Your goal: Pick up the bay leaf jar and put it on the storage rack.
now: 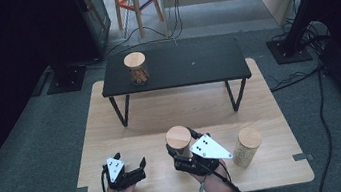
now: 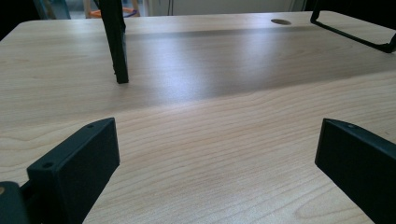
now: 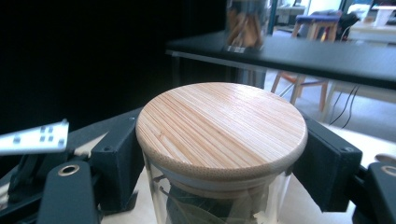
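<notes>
A glass jar with a round bamboo lid (image 1: 179, 140) (image 3: 222, 123) holds green leaves, and my right gripper (image 1: 182, 151) (image 3: 219, 177) is shut on it just under the lid, one black jaw on each side. The jar hangs a little above the wooden table (image 1: 181, 112). To its left my left gripper (image 1: 130, 160) (image 2: 217, 154) rests low over the table, open, with bare wood between its jaws.
A second lidded jar (image 1: 247, 147) with pale contents stands right of the held one. A third jar (image 1: 136, 68) (image 3: 243, 23) with brown sticks stands on the left end of a low black shelf (image 1: 190, 68) across the table's far half. Its legs (image 2: 116, 42) reach the tabletop.
</notes>
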`<state>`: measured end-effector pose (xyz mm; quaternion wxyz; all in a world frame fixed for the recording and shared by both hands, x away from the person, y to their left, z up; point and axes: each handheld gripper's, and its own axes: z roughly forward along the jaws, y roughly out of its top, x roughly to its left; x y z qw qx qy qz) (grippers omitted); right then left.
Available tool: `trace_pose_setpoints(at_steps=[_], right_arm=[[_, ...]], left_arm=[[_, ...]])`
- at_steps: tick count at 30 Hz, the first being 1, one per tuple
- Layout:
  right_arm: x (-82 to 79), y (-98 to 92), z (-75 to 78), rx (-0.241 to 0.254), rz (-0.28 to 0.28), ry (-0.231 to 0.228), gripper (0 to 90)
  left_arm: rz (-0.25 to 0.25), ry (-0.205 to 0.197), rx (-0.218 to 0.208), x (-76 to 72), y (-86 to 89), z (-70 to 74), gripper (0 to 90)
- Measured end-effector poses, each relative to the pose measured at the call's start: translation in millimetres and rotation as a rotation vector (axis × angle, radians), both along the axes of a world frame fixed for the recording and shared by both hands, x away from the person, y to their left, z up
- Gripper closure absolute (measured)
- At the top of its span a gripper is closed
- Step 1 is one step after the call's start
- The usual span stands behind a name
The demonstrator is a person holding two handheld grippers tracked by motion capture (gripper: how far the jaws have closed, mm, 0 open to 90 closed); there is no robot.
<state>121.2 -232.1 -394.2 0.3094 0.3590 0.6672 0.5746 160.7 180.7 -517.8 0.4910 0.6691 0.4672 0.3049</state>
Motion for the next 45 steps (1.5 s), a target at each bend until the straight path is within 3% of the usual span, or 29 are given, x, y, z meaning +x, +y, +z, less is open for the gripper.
trace_pose_setpoints(at_steps=[8,20,29,40,45], right_arm=[[13.9,-6.3,34.1,0.030,-0.037,-0.030,24.2],[36.9,-4.3,77.8,0.021,-0.099,-0.047,24.2],[57.5,5.9,95.3,0.024,-0.120,-0.053,24.2],[76.4,19.7,109.6,0.019,-0.169,-0.093,24.2],[88.5,22.8,114.8,0.024,-0.180,-0.068,24.3]], left_arm=[[-0.003,0.001,-0.001,0.1,0.5,0.1,0.0],[0.004,-0.007,0.001,-1.6,-0.6,-0.6,0.0],[0.000,-0.007,-0.009,-1.4,1.4,-1.2,0.0],[-0.008,-0.006,-0.022,-1.1,4.1,-1.8,0.0],[-0.009,-0.002,-0.010,-0.4,2.4,-0.8,0.0]])
